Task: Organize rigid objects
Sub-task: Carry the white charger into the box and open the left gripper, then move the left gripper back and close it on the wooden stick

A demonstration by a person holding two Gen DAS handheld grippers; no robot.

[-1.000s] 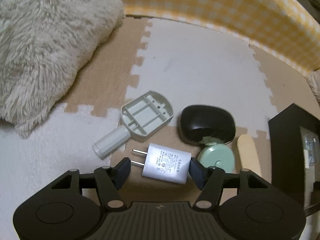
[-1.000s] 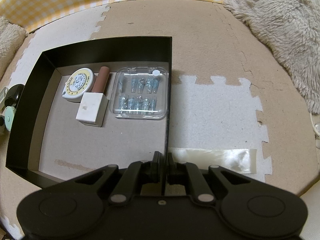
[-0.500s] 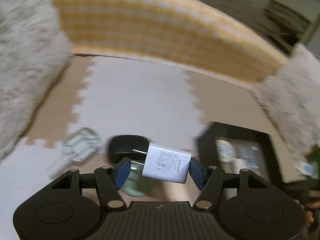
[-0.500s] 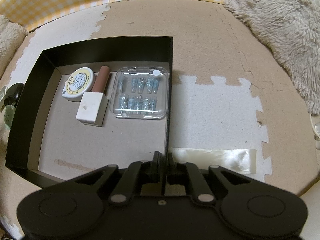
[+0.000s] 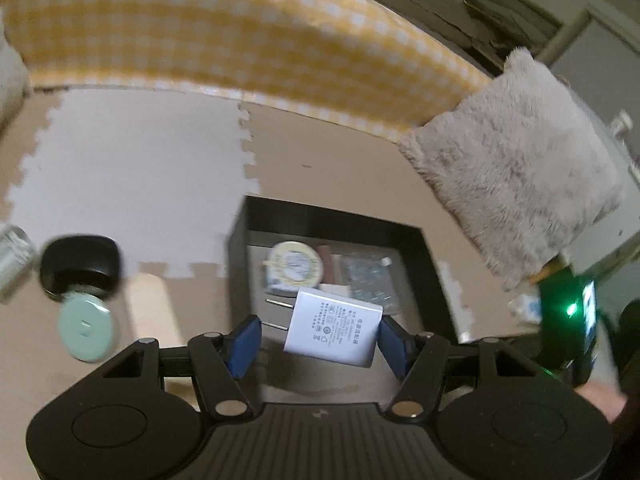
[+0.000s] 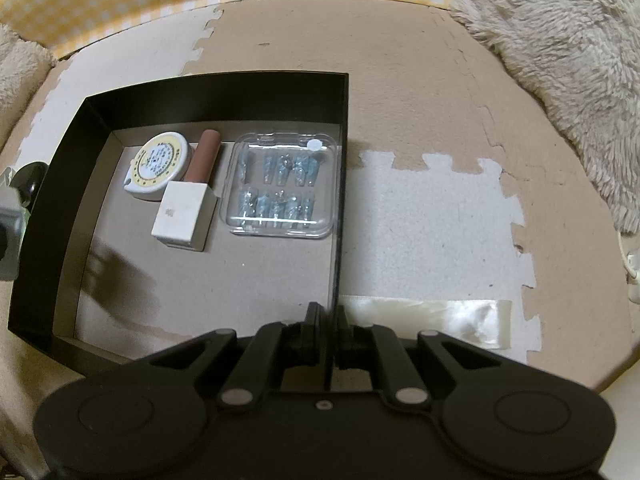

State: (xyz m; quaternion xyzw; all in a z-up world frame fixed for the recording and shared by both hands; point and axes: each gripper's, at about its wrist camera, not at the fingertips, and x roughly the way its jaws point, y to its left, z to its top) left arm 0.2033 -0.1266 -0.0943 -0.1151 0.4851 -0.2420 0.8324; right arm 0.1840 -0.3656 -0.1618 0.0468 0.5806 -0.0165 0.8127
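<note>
My white charger [image 5: 334, 330] shows rows of small printed characters and little certification marks on its face, too blurred for me to read. The round yellow-rimmed disc [image 6: 159, 163] in the black box [image 6: 256, 92] carries rings of tiny print, equally illegible.

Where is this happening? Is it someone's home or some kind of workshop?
Most likely a home, on a play-mat floor. Interlocking foam floor tiles in tan and white cover the ground, a yellow checked padded border fences it, and fluffy cushions lie at the edges.
</note>
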